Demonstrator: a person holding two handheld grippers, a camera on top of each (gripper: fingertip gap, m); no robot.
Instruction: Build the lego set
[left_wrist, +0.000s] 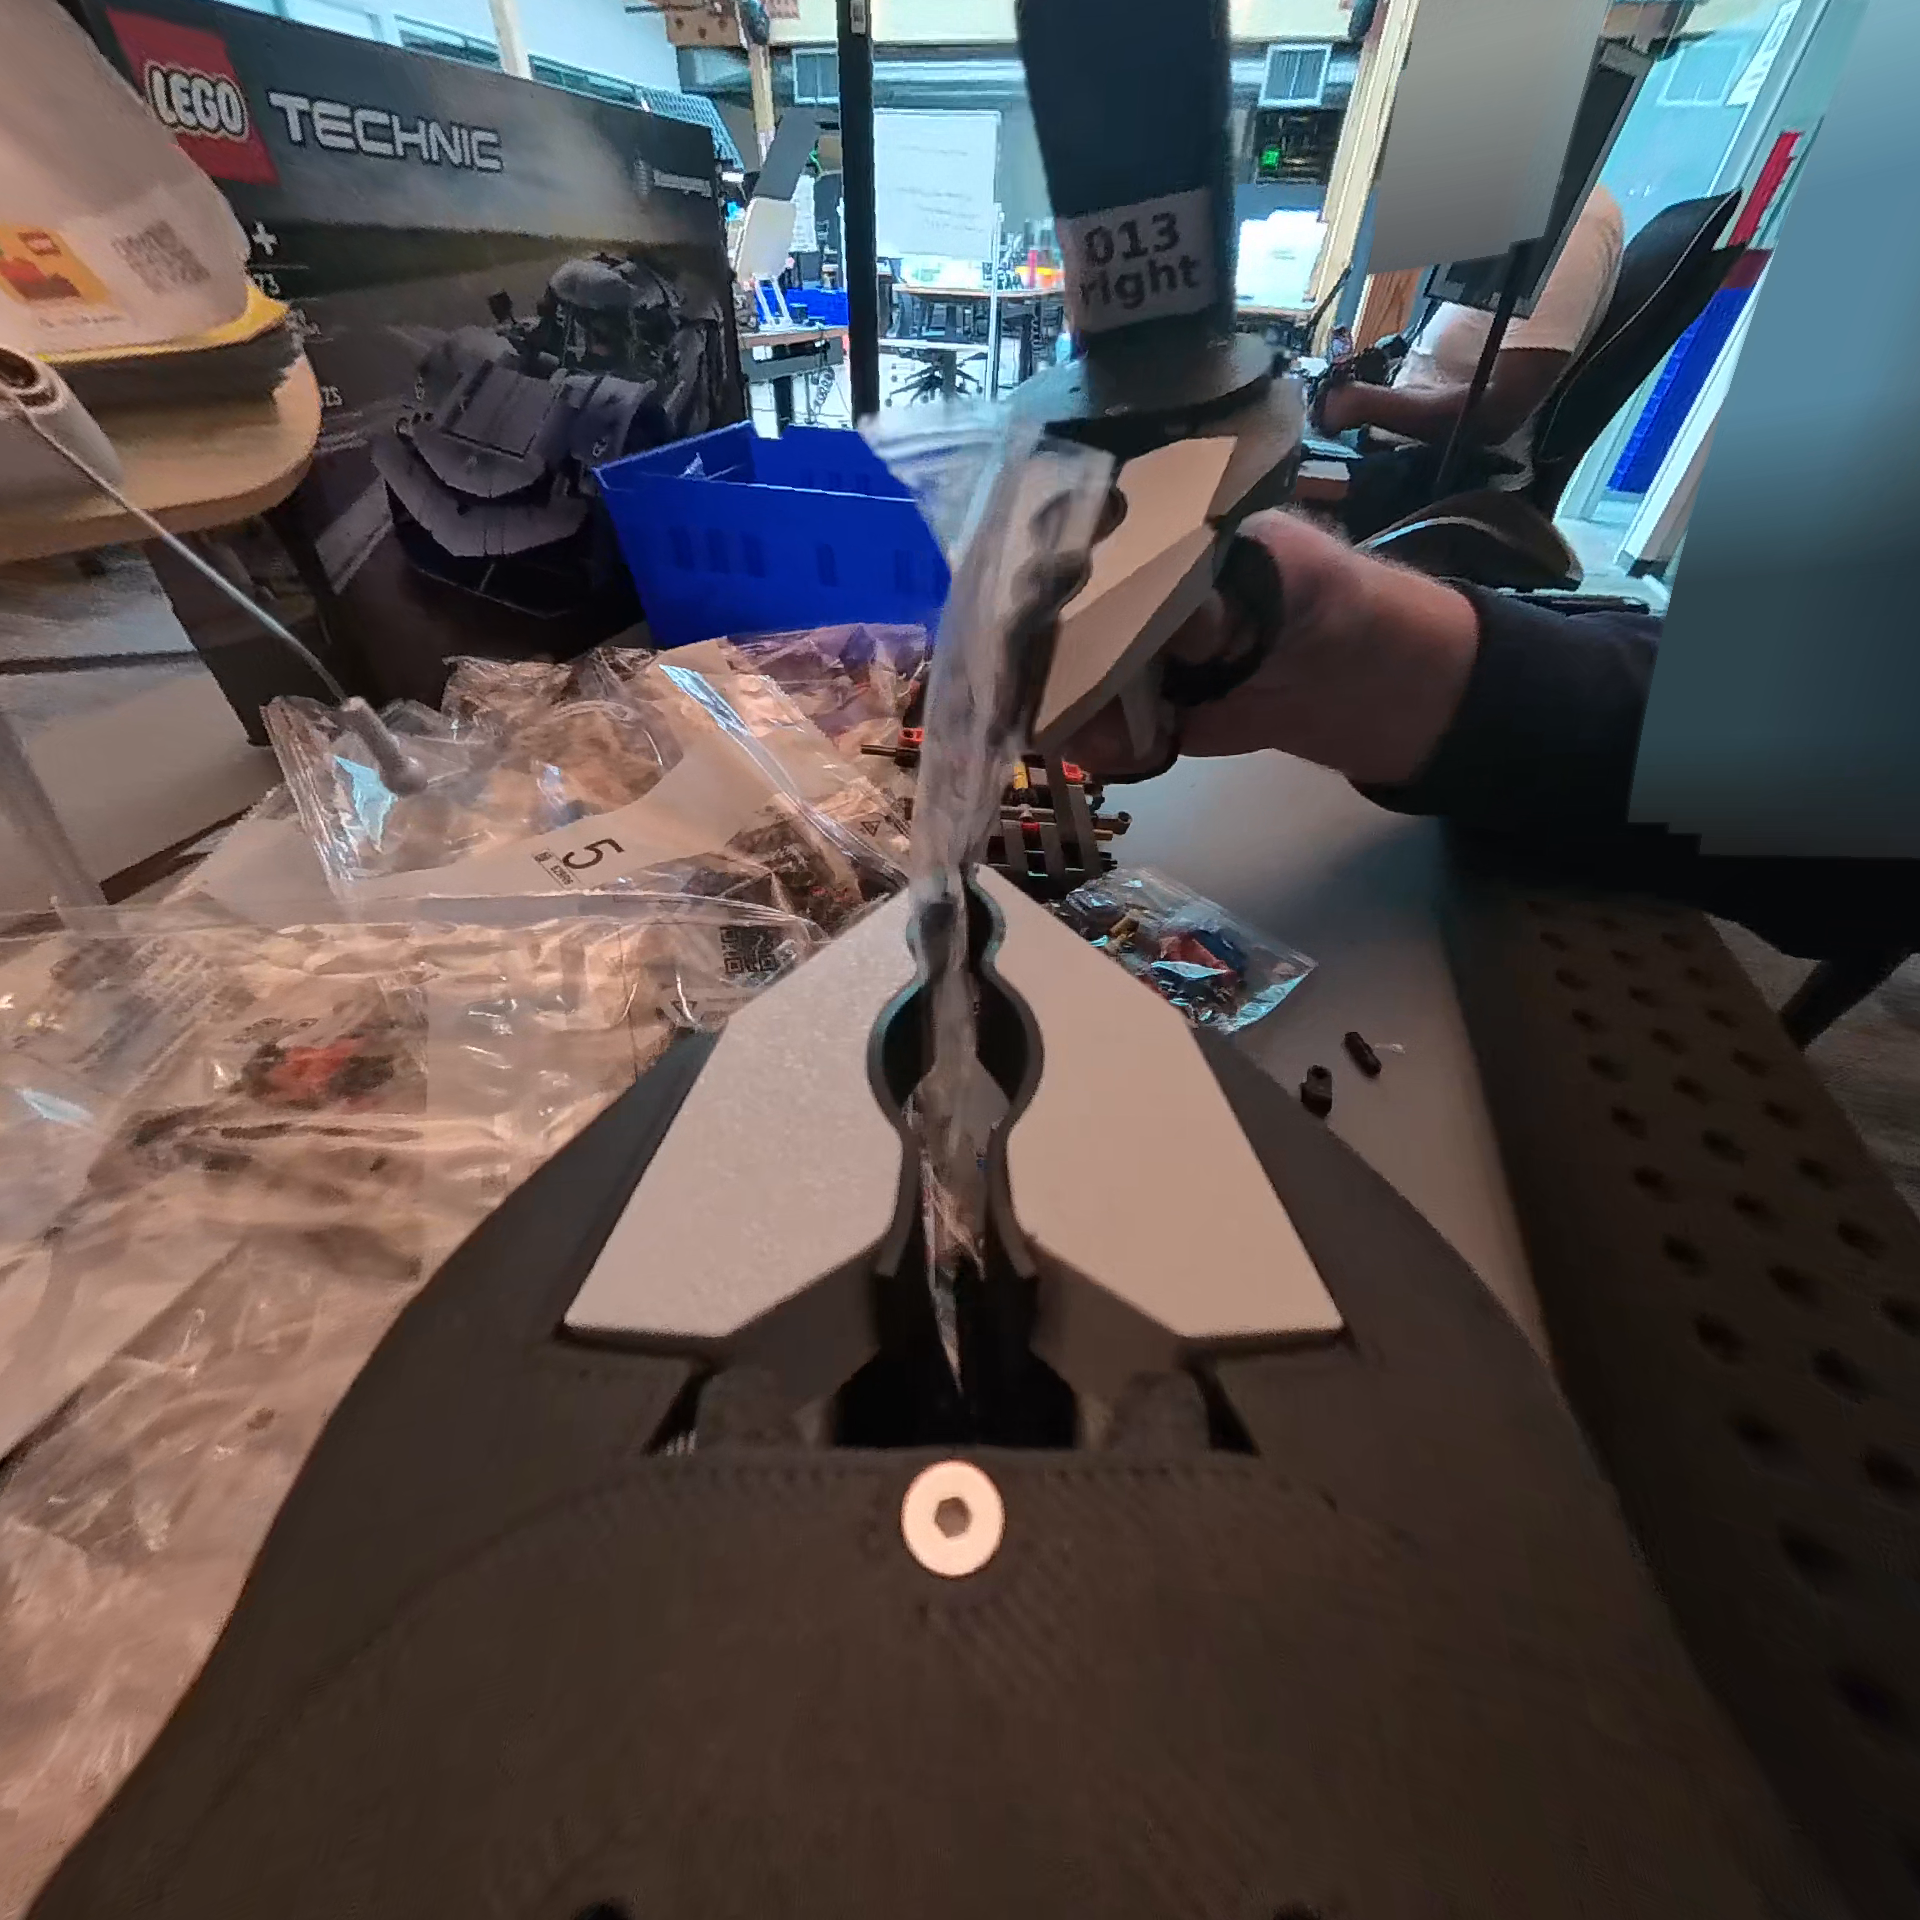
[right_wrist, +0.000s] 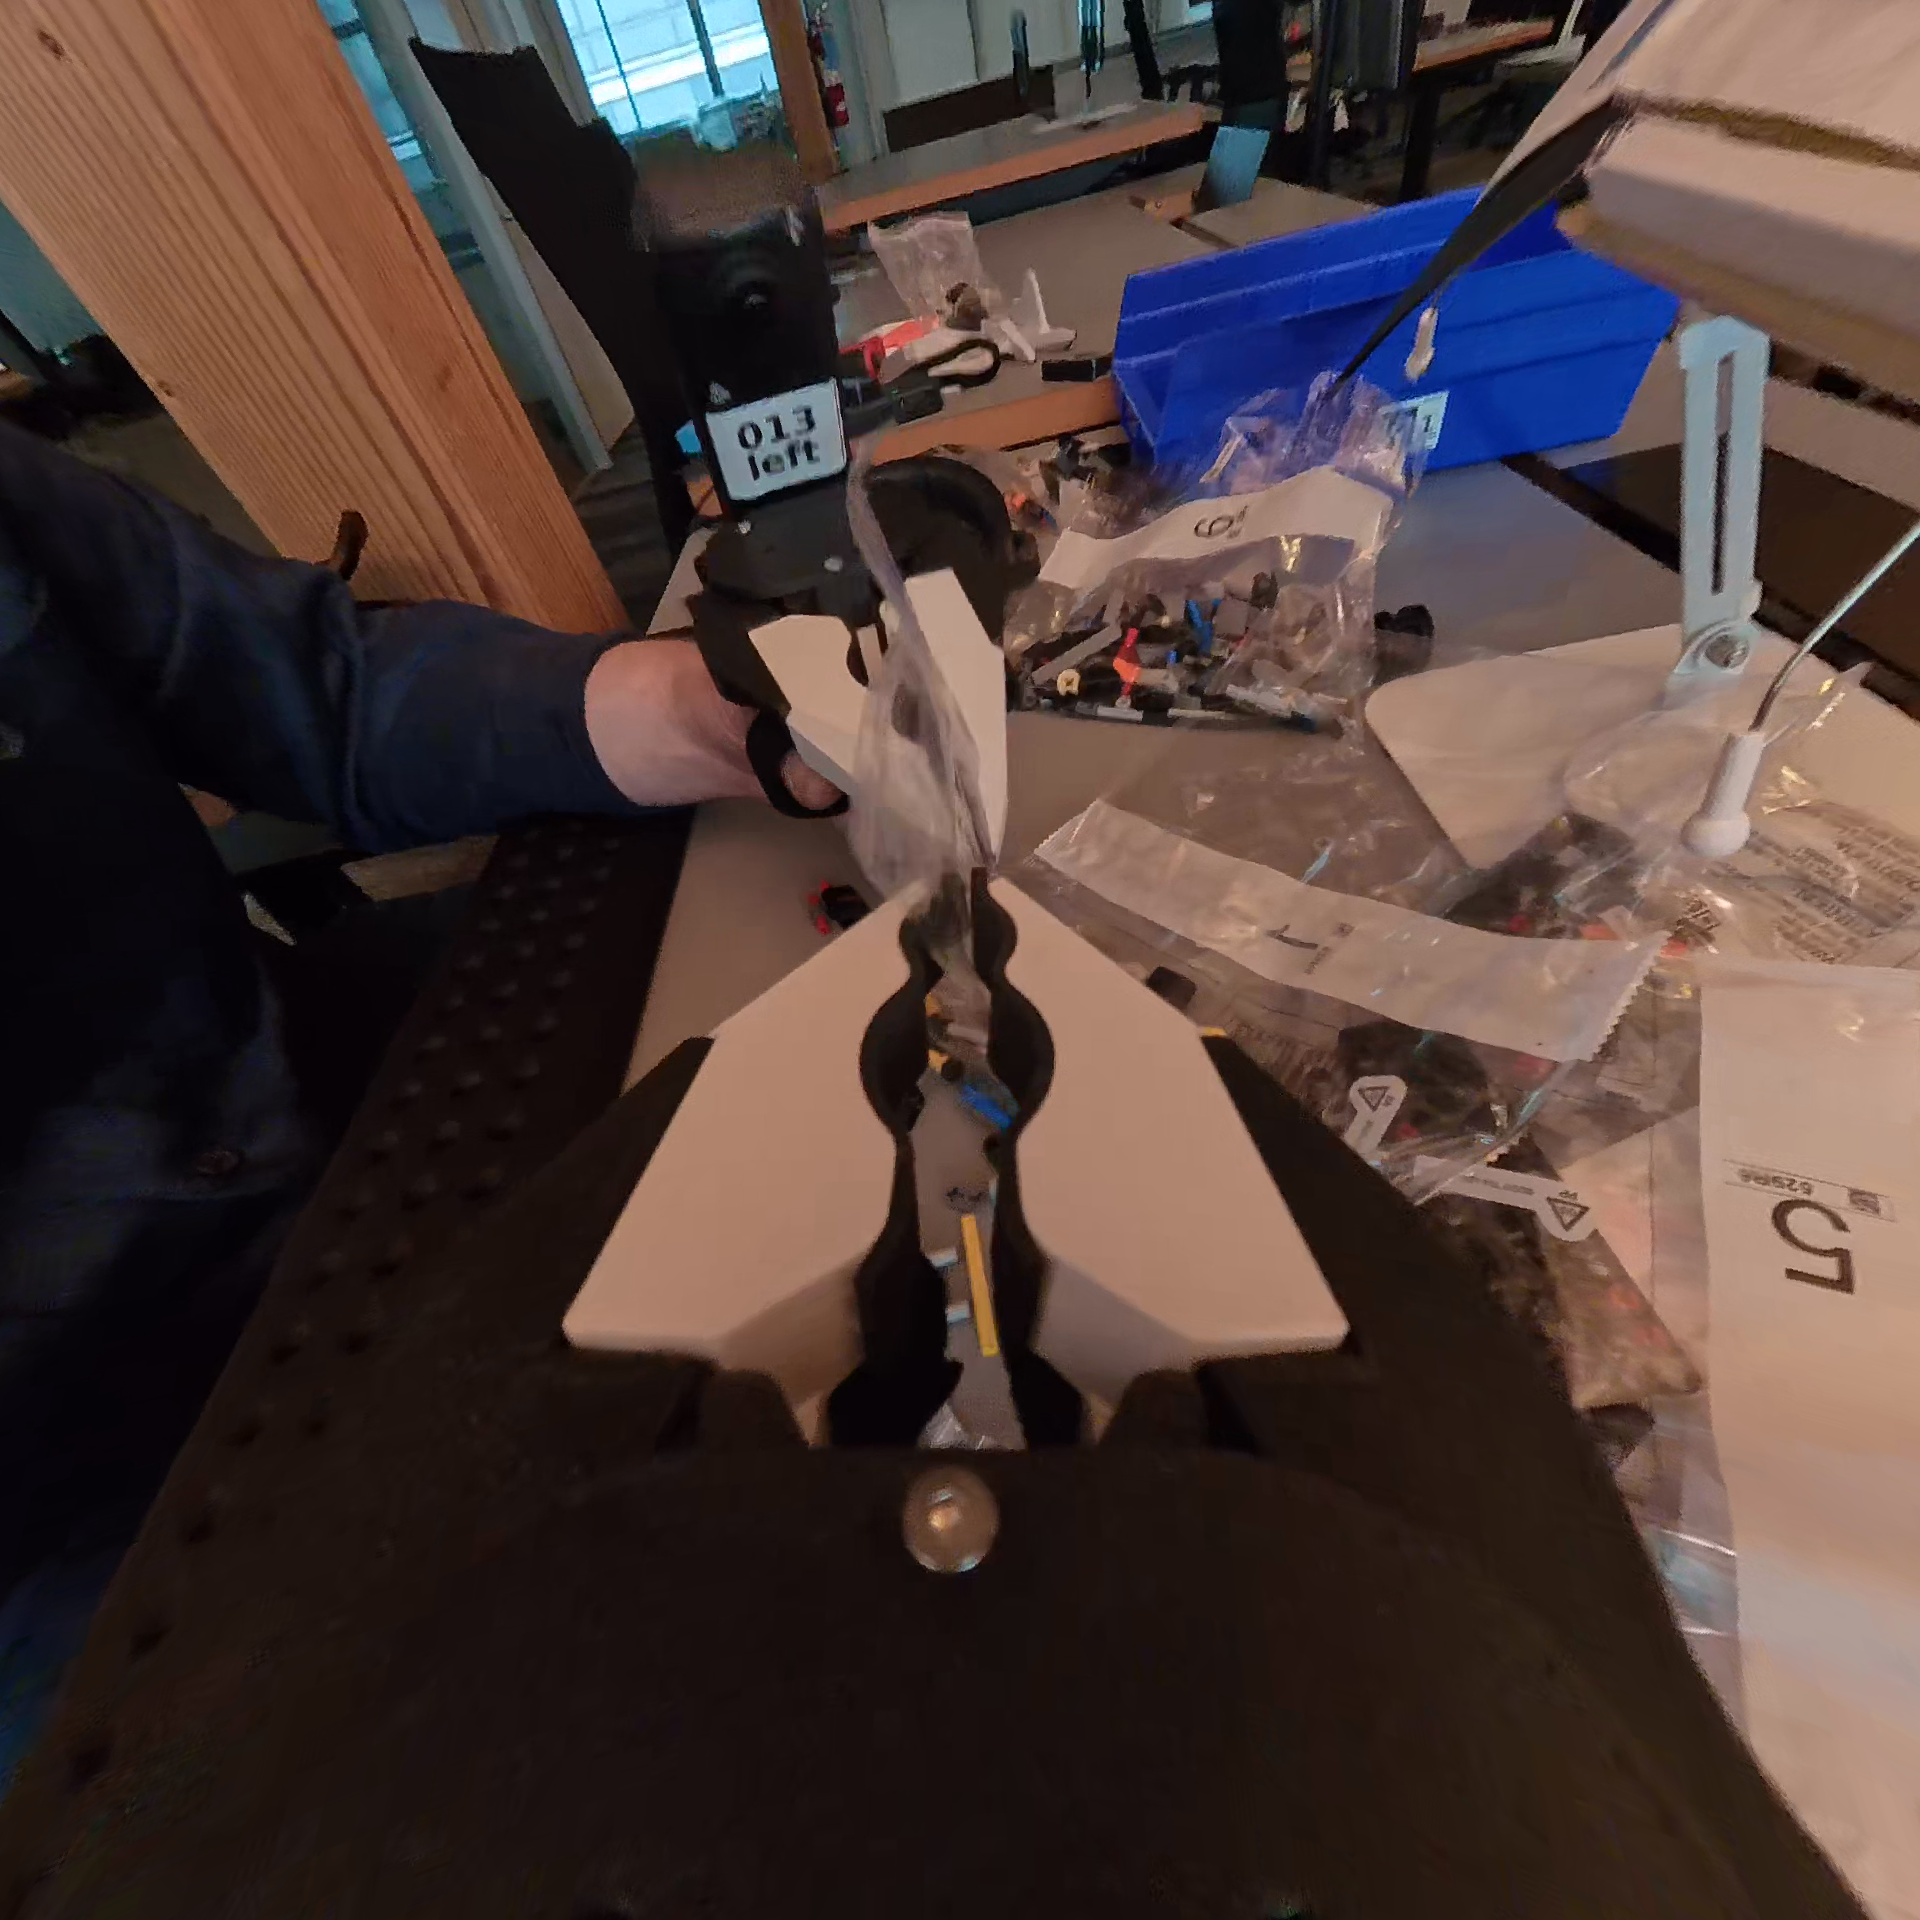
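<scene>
A clear plastic bag (left_wrist: 977, 644) with a few dark pieces in it is stretched between both grippers above the table. My left gripper (left_wrist: 971, 894) is shut on its lower end. My right gripper (left_wrist: 1039, 717) grips its upper end farther off. In the right wrist view my right gripper (right_wrist: 961, 894) is shut on the bag (right_wrist: 914, 769), and the left gripper (right_wrist: 925, 831) holds it just beyond. Loose pieces, a yellow axle (right_wrist: 977, 1288) among them, lie on the table under the right gripper. A small partly built model (left_wrist: 1049, 821) sits behind the bag.
Several clear bags of parts (left_wrist: 582, 831) (right_wrist: 1195, 623) cover the table's left and middle. A blue bin (left_wrist: 769, 530) (right_wrist: 1351, 312) and the black set box (left_wrist: 468, 312) stand at the back. A dark perforated mat (left_wrist: 1683, 1143) lies at the right. Two black pins (left_wrist: 1340, 1070) lie loose. Only a small space, under 4 cm, lies between the two pairs of fingers.
</scene>
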